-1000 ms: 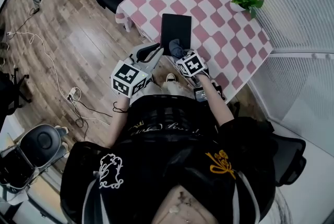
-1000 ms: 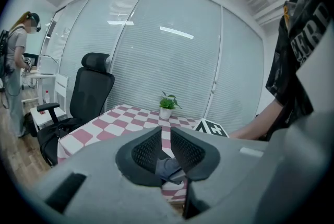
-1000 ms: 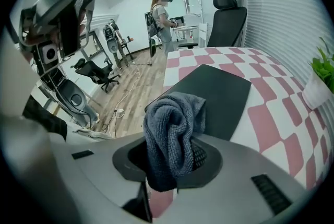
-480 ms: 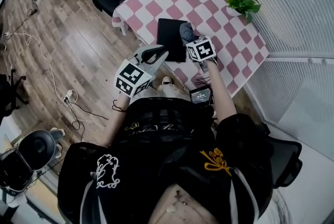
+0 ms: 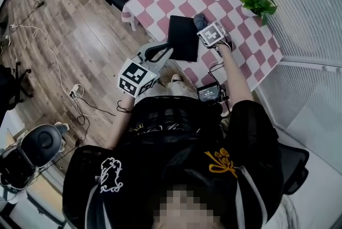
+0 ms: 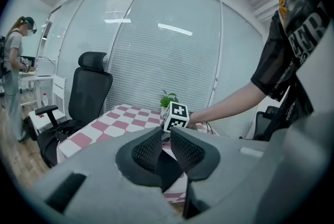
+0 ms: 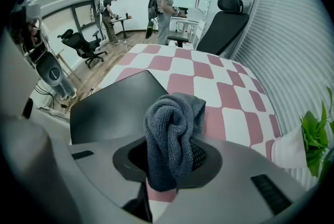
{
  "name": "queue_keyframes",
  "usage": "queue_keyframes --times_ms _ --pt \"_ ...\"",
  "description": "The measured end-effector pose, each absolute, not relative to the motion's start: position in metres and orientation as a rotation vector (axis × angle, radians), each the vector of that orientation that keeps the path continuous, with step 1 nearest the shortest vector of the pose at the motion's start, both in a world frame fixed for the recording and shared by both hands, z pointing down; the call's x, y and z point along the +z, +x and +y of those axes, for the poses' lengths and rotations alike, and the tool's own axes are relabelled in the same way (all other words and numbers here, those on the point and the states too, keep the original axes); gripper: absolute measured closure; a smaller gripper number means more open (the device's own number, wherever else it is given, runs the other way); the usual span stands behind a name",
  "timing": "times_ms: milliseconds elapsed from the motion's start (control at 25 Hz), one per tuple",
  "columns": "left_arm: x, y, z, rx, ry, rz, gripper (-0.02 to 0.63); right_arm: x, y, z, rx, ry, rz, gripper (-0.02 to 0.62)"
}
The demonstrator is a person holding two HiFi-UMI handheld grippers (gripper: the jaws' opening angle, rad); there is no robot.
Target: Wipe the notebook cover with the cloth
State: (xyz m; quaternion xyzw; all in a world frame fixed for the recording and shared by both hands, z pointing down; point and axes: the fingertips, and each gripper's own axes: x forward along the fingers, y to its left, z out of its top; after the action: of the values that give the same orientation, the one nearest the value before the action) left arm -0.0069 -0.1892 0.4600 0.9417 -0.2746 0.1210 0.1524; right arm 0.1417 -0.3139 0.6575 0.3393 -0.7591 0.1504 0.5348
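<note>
Table: covered in a pink-and-white check, standing on a wooden floor.

Notebook: black cover, closed, lying flat near the table's near-left edge. In the right gripper view the notebook fills the left of the tabletop.

Right gripper: held over the table just right of the notebook's far right corner. Its jaws are clamped on the cloth. The right gripper view confirms the grip: the right gripper pinches a bunched grey-blue cloth, whose free end sticks out past the jaws, above the notebook's right edge. Whether the cloth touches the cover cannot be told.

Left gripper: at the notebook's near-left corner, by the table edge. In its own view the left gripper has its jaws drawn together, tips all but touching, with nothing gripped; the dark cover shows beyond the narrow gap.

Surroundings: a potted plant stands at the table's far right; a black office chair stands at the far left side.
</note>
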Motion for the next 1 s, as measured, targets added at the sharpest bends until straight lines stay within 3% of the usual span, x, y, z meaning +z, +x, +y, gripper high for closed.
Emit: queue_keyframes --times_ms 1000 --pt "0.465 -0.009 -0.163 0.327 2.699 -0.738 0.56 0.662 0.127 -0.169 0.33 0.619 -1.808 0.509"
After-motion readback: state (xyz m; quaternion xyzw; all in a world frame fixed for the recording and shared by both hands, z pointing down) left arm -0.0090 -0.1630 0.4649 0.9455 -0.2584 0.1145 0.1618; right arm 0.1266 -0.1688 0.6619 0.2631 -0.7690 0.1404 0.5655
